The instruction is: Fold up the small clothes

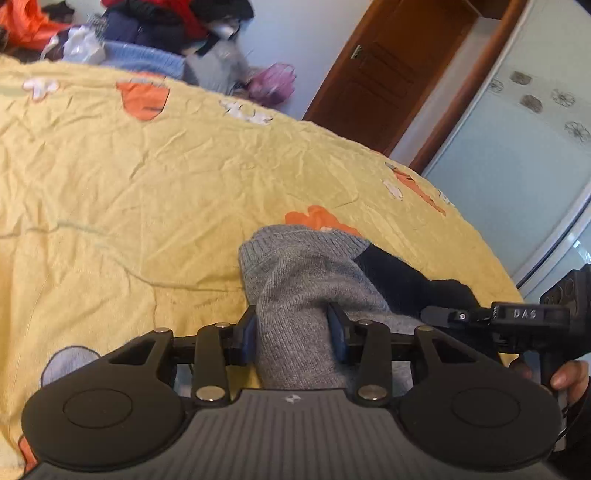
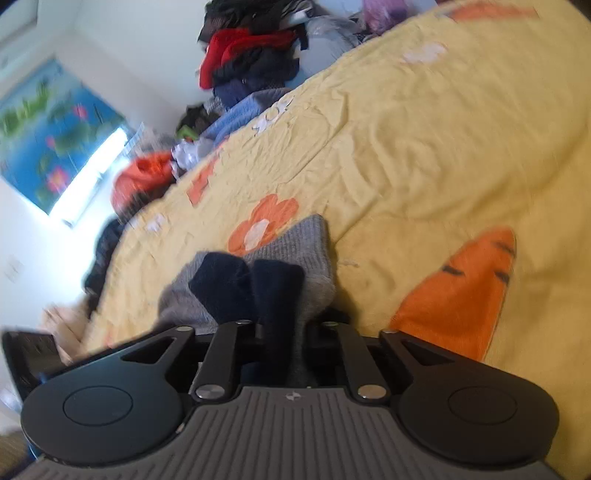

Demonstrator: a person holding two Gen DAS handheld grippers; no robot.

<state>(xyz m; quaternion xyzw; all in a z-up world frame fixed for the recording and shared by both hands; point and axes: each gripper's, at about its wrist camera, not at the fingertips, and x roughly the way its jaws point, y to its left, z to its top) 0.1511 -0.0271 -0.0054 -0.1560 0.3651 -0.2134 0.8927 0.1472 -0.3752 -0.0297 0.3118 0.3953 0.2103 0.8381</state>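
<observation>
A grey knitted sock [image 1: 295, 280] with a ribbed cuff and a dark navy end [image 1: 402, 277] lies on the yellow bedcover [image 1: 147, 184]. My left gripper [image 1: 293, 330] is shut on the grey part, its blue pads [image 1: 248, 334] pressing both sides. In the right wrist view the grey sock [image 2: 310, 243] shows two dark navy ends [image 2: 273, 291] on top. One runs down between the jaws of my right gripper [image 2: 282, 334], which is shut on it; its fingertips are hidden under the cloth. The right gripper [image 1: 461, 315] also shows at the right edge of the left wrist view.
A heap of clothes [image 1: 155, 33] is piled along the bed's far edge, also seen as the clothes heap [image 2: 251, 62]. A wooden door [image 1: 373, 74] and a frosted glass panel [image 1: 517, 147] stand beyond the bed. A hand [image 1: 569, 376] holds the right gripper's handle.
</observation>
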